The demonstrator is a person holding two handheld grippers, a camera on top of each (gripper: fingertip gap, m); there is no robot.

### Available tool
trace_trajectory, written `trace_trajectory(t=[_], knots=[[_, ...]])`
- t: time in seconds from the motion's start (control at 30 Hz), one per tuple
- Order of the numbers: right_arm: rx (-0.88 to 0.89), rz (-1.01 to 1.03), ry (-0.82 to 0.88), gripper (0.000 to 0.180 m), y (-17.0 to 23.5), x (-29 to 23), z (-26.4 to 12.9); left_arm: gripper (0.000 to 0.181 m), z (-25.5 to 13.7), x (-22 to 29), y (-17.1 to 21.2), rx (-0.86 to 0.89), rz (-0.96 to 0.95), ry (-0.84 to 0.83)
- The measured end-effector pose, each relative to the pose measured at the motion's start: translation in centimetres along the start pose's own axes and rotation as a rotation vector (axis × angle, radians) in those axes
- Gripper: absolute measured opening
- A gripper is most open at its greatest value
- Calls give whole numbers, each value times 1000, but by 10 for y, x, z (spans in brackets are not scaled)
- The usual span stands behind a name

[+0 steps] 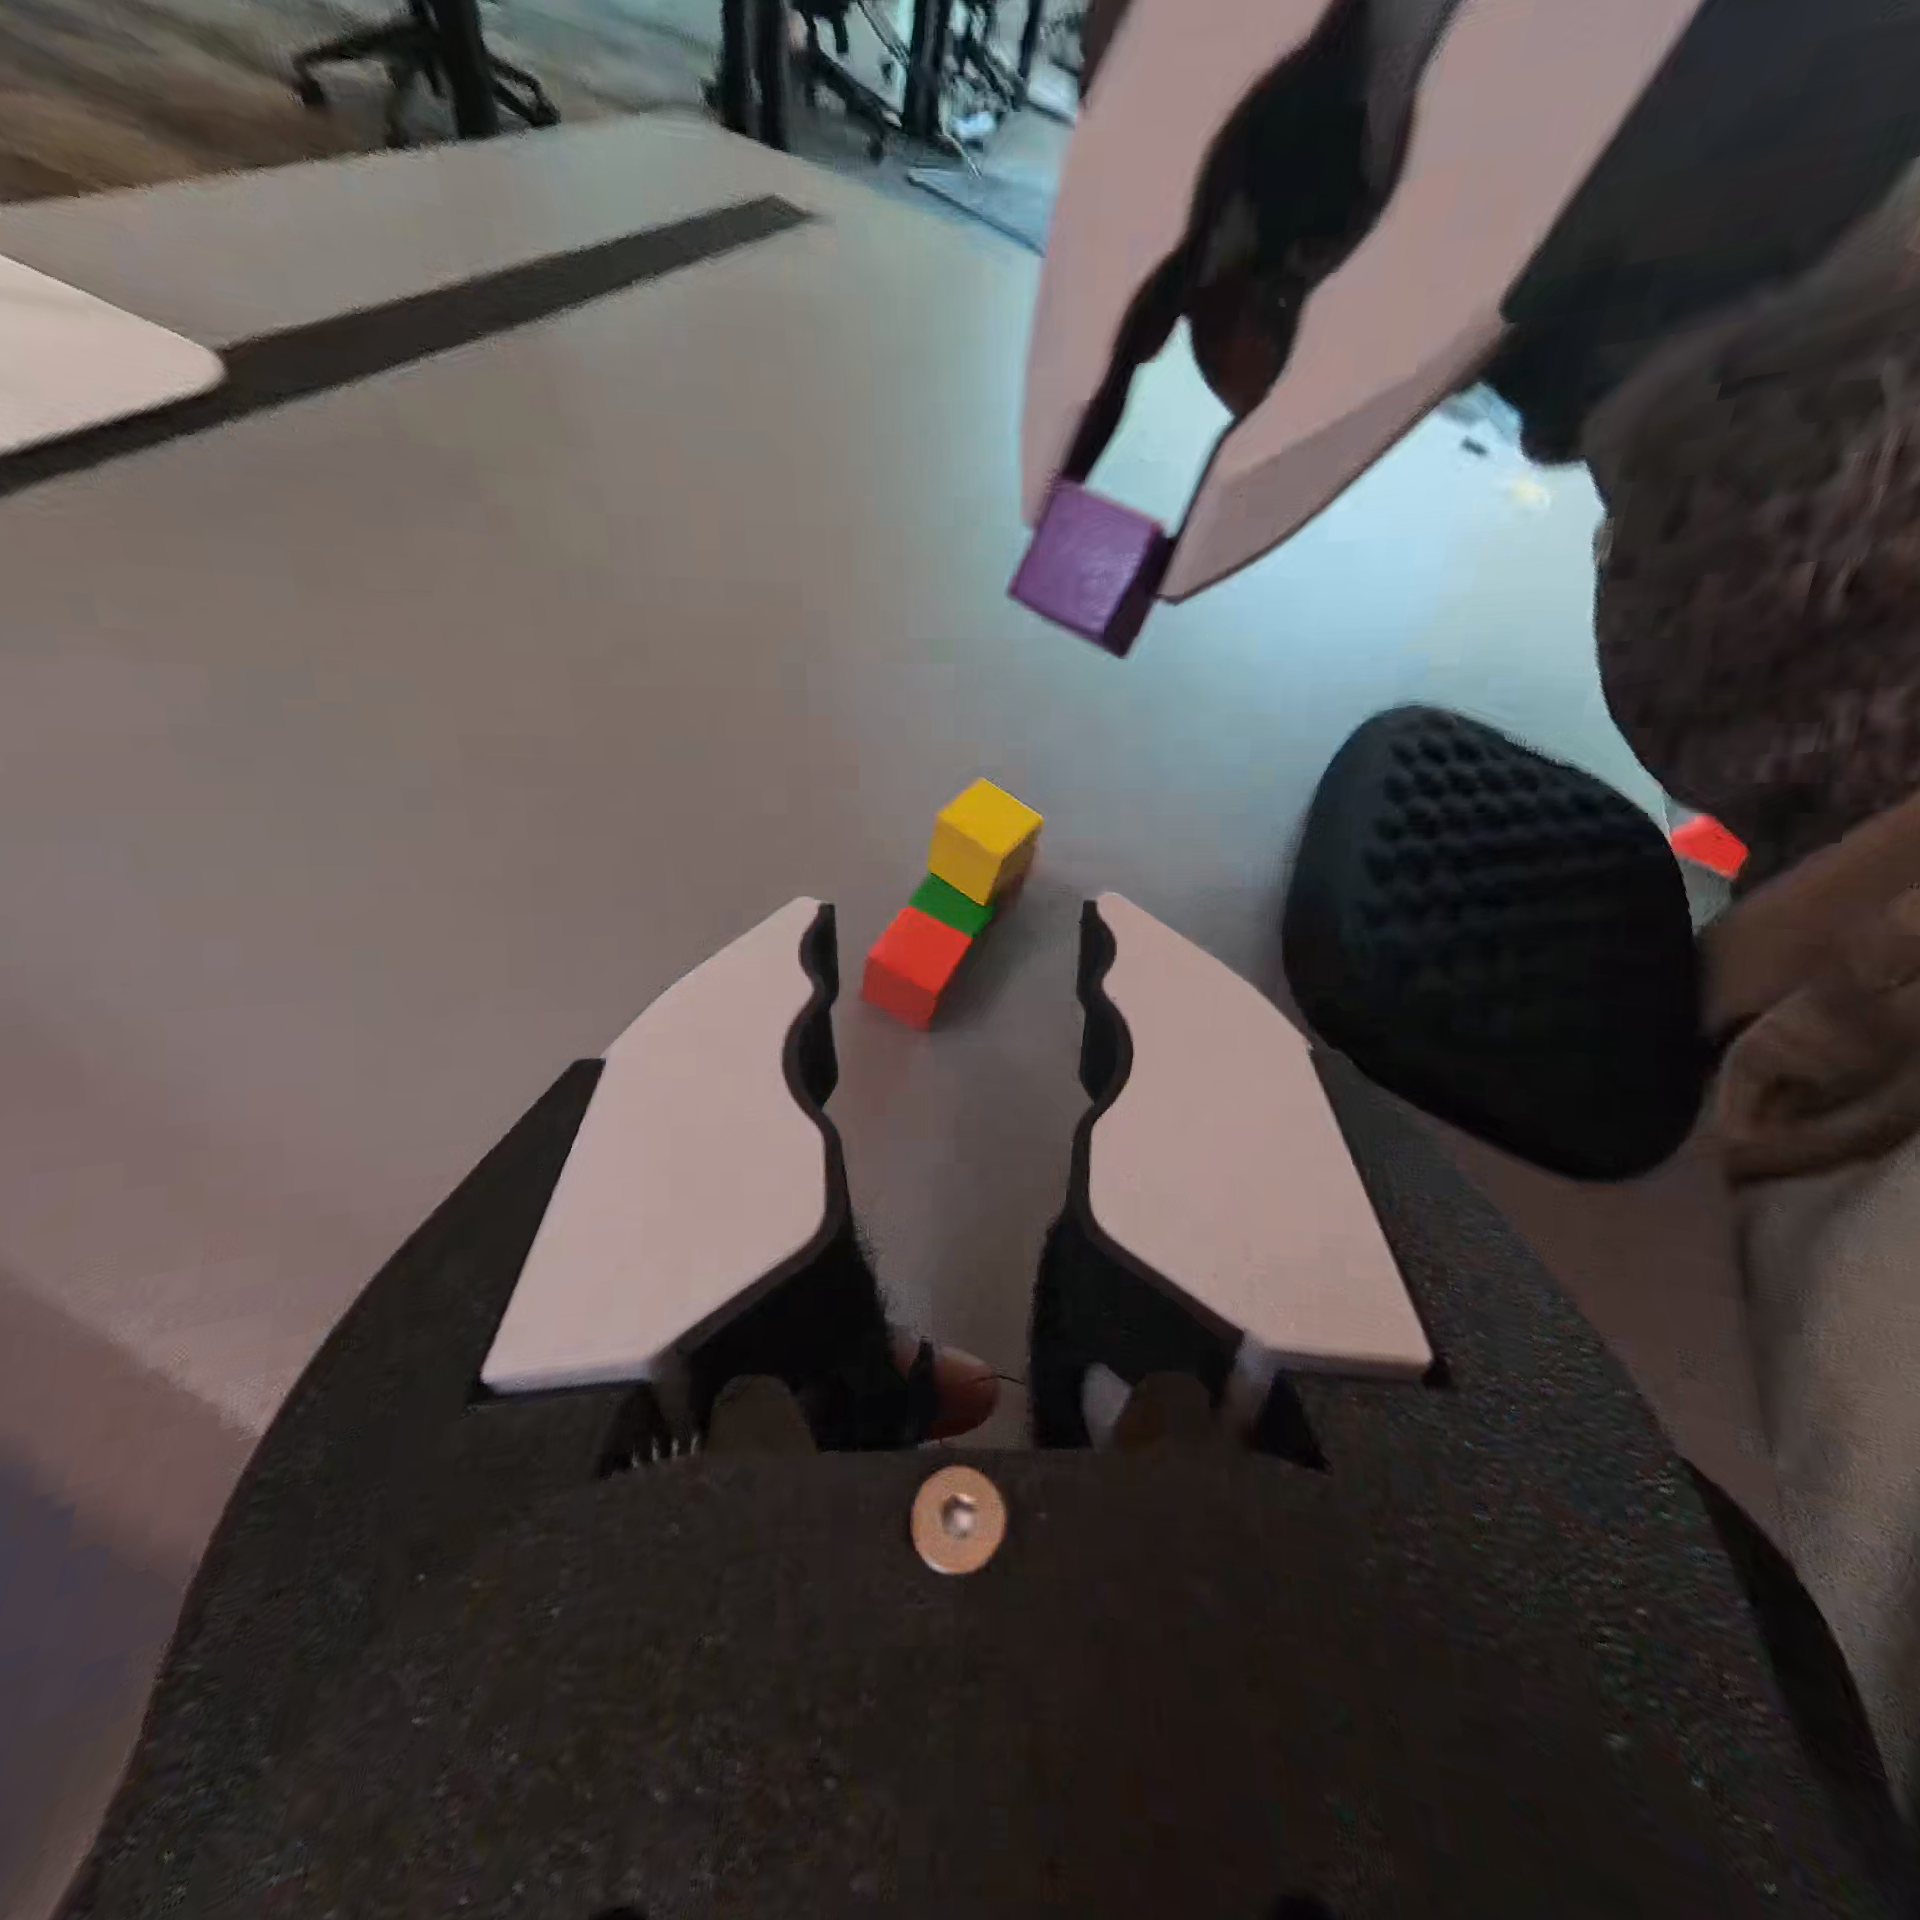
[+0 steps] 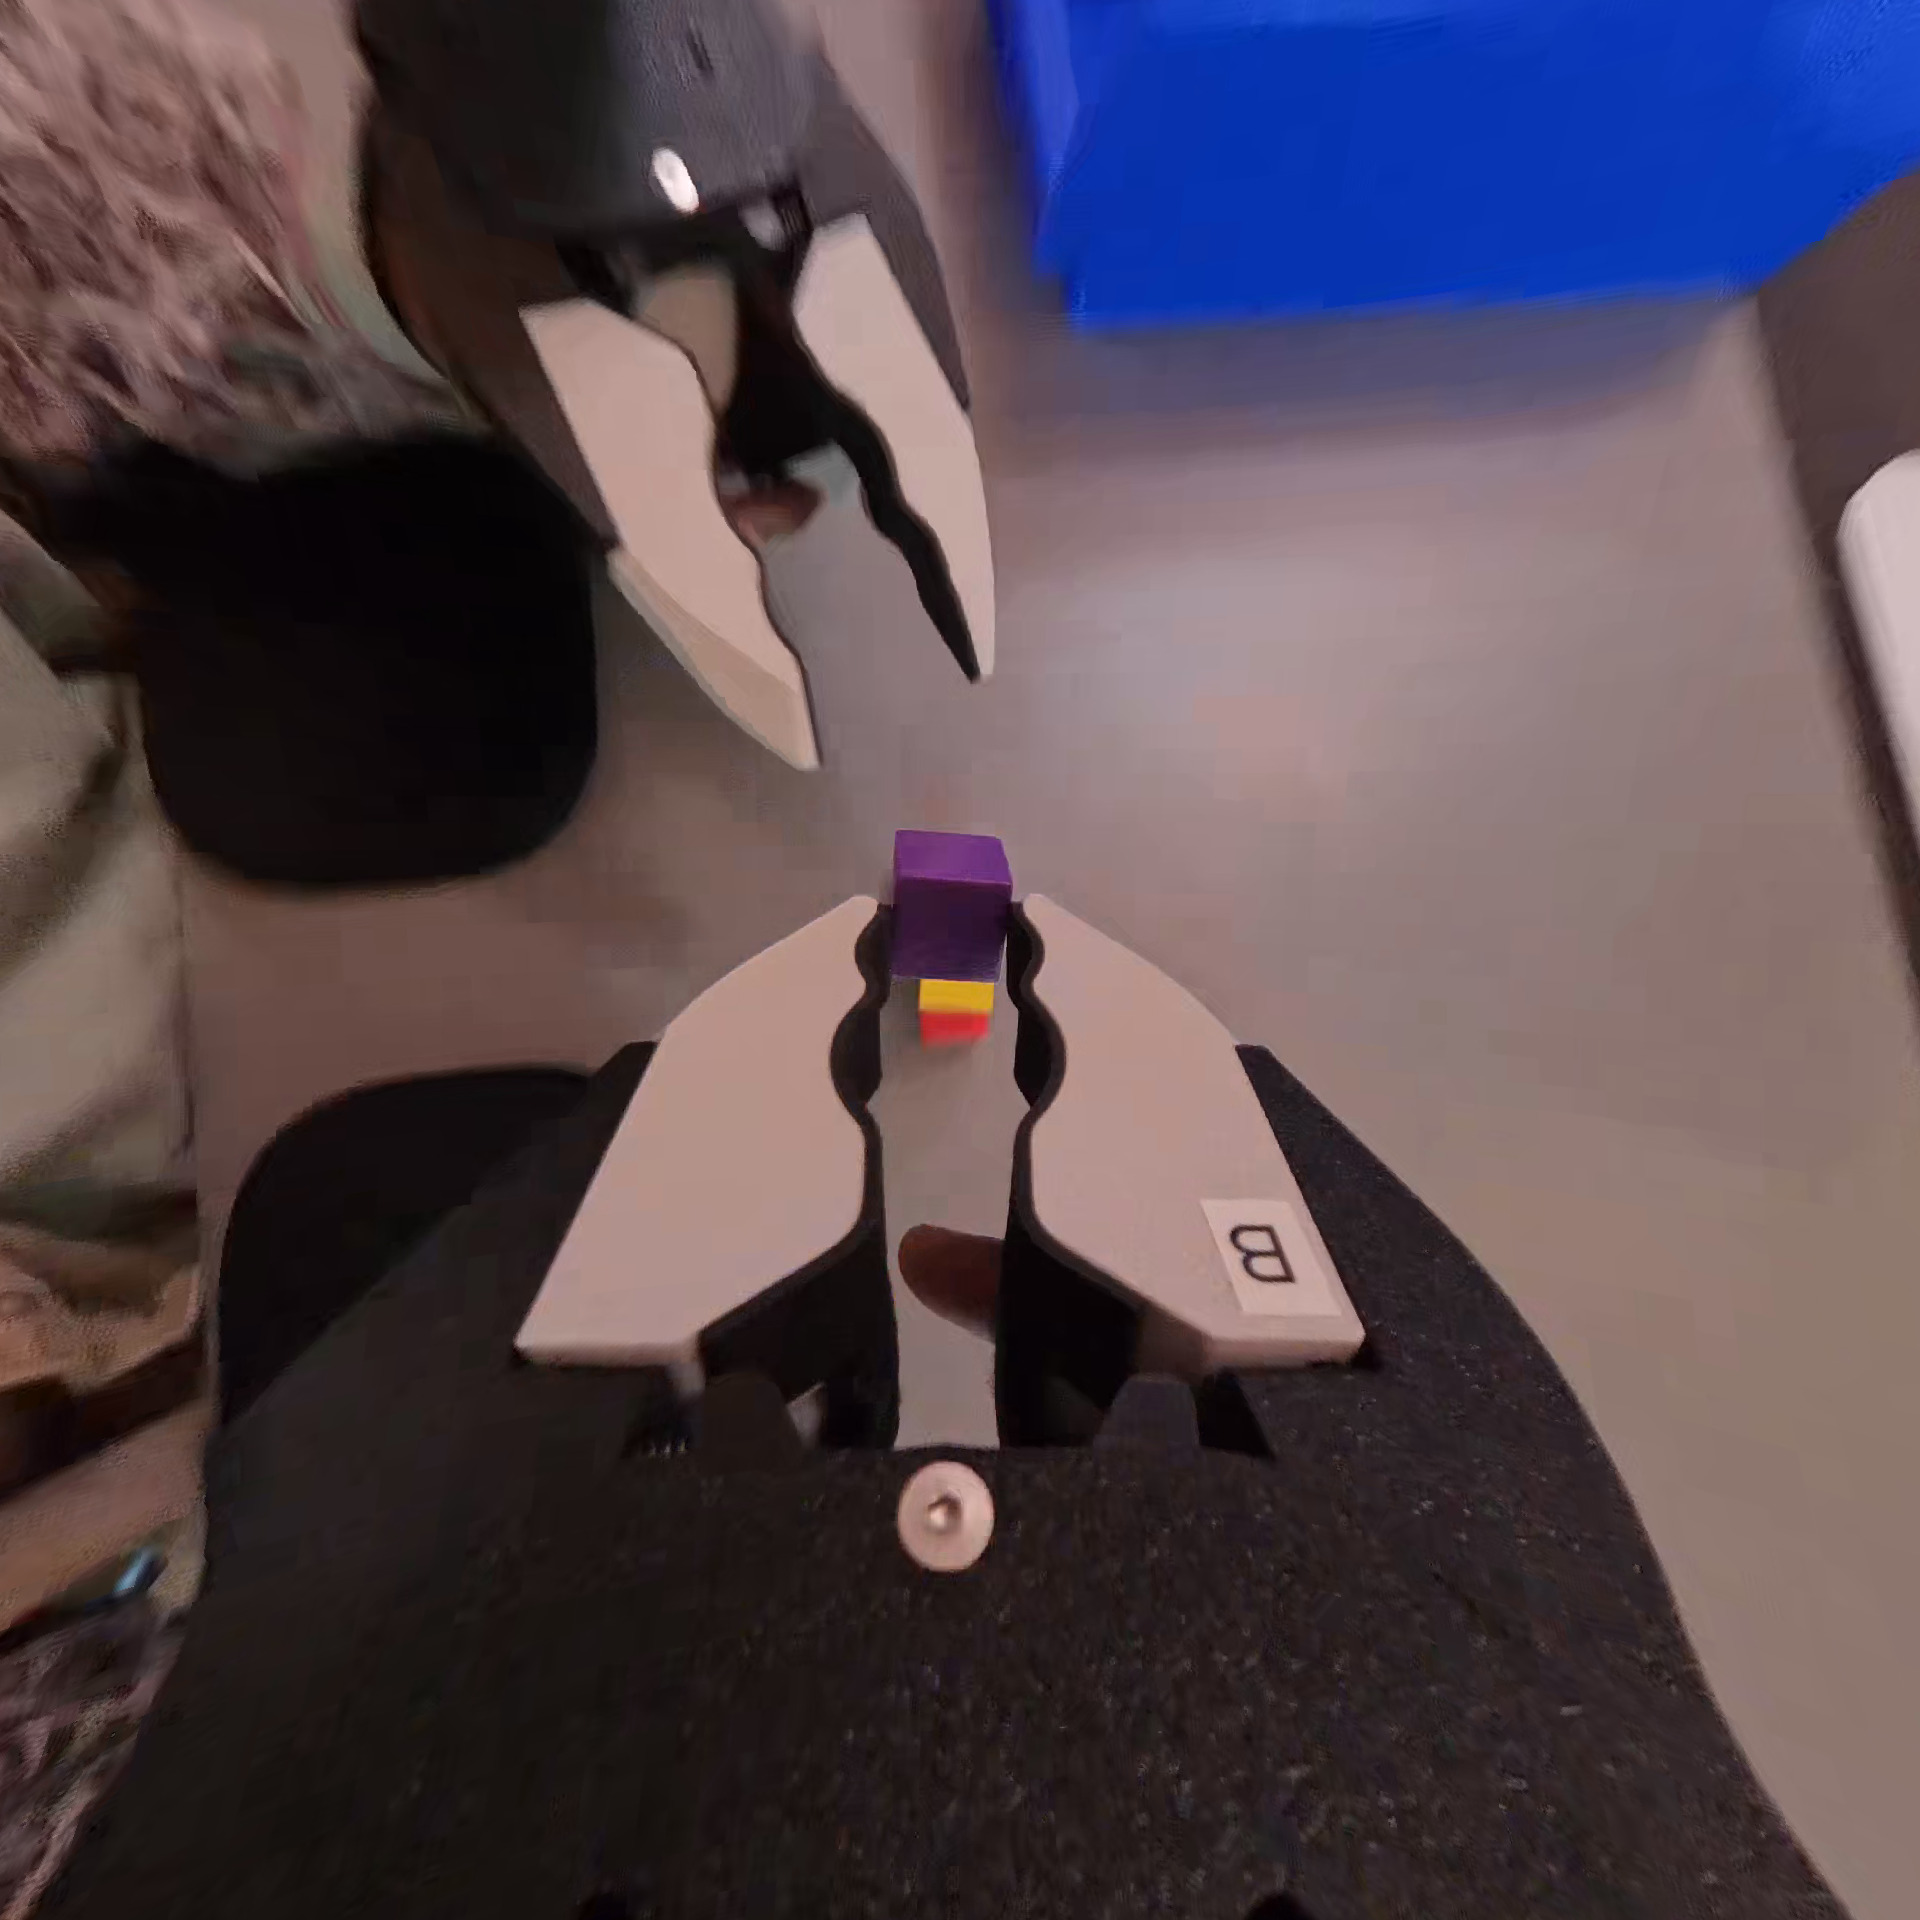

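Observation:
A small stack of cubes stands on the grey table: a yellow cube (image 1: 984, 840) on a green cube (image 1: 951, 906), with a red cube (image 1: 916, 966) at the front. My left gripper (image 1: 956, 914) is open and empty, its tips on either side of the stack, close above it. My right gripper (image 2: 951, 909) is shut on a purple cube (image 2: 951, 902) and holds it in the air above the stack; it shows in the left wrist view (image 1: 1101, 556) too. Below the purple cube the yellow cube (image 2: 956, 997) and red cube (image 2: 953, 1028) show. The left gripper (image 2: 894, 717) hangs open beyond.
A black perforated pad (image 1: 1496, 935) lies right of the stack, with another red cube (image 1: 1709, 844) behind it. A blue bin (image 2: 1455, 145) stands at the far side. A person's patterned sleeve (image 1: 1766, 582) is at the right. A dark strip (image 1: 499, 301) crosses the table. The left gripper's tips are roughly 7 centimeters from the right gripper's.

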State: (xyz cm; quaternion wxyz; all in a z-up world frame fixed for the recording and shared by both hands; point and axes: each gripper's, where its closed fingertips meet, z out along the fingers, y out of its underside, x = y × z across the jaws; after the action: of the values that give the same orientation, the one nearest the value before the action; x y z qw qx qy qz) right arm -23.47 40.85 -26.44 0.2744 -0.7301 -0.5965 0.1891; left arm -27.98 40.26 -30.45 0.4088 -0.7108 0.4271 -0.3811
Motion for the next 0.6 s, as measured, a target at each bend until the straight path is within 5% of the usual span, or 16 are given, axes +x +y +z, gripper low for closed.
trace_trajectory(t=[0.2, 0.6], knots=[[-275, -21, -64, 20, 16, -2, 36, 47, 7, 6, 23, -118, 77, 39], [-493, -76, -79, 21, 33, -1, 67, 43, 10, 8, 40, -192, 95, 59]])
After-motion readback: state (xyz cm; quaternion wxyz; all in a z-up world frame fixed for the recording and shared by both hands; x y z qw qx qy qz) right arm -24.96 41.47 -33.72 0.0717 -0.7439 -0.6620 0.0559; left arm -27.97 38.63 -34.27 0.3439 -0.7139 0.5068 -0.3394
